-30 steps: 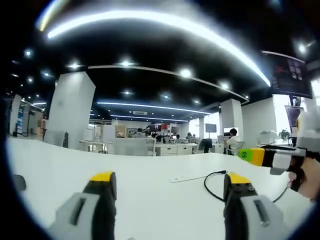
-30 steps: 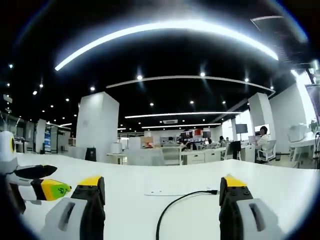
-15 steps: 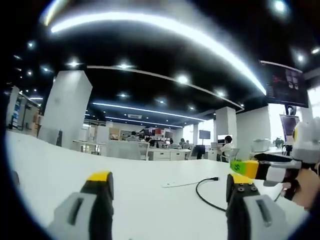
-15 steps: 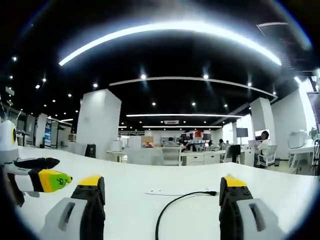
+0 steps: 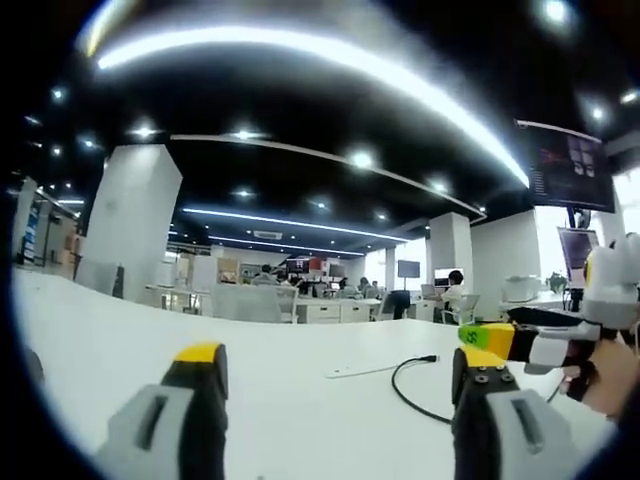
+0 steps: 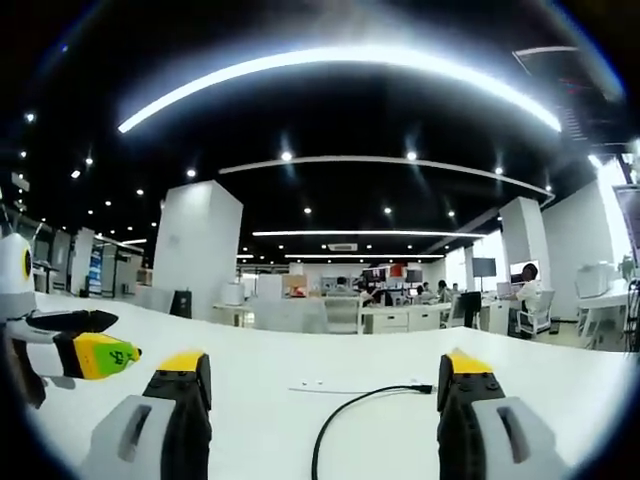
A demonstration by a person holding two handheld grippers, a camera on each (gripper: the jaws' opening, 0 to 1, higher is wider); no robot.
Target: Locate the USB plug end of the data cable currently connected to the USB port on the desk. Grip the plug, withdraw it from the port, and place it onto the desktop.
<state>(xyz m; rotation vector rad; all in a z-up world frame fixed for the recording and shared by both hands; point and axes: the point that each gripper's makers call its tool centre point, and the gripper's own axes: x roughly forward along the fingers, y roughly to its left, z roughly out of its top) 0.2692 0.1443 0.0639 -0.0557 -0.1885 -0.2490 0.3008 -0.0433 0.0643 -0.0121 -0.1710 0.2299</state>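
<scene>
In the left gripper view, the left claw (image 5: 335,380) stands wide open and empty, its jaws low over the white tabletop (image 5: 120,330) and touching nothing. The black cable (image 5: 405,385) loops on the tabletop ahead and to the right, and its plug (image 5: 428,357) sits at the end of a flat white strip (image 5: 355,371), likely the port. The right claw (image 5: 500,338) comes in from the right with a hand (image 5: 600,375) behind it, above the tabletop and near the cable's loop. From this side I cannot tell how far its jaws are apart.

In the right gripper view, the right claw (image 6: 325,385) is also wide and holds nothing. The cable (image 6: 345,410) runs up between its jaws and bends right to the plug (image 6: 424,387), just beside the right jaw's tip at the end of the strip (image 6: 340,386). The left claw (image 6: 95,357) hangs at the left, well apart from the plug.

The step in hand looks like the approach. To do it well, I would shift the right claw right until the plug is centred between the jaws, come in low, close on the plug's body rather than the cord, and pull straight back along the strip's line, so the strip does not lift or skid.
</scene>
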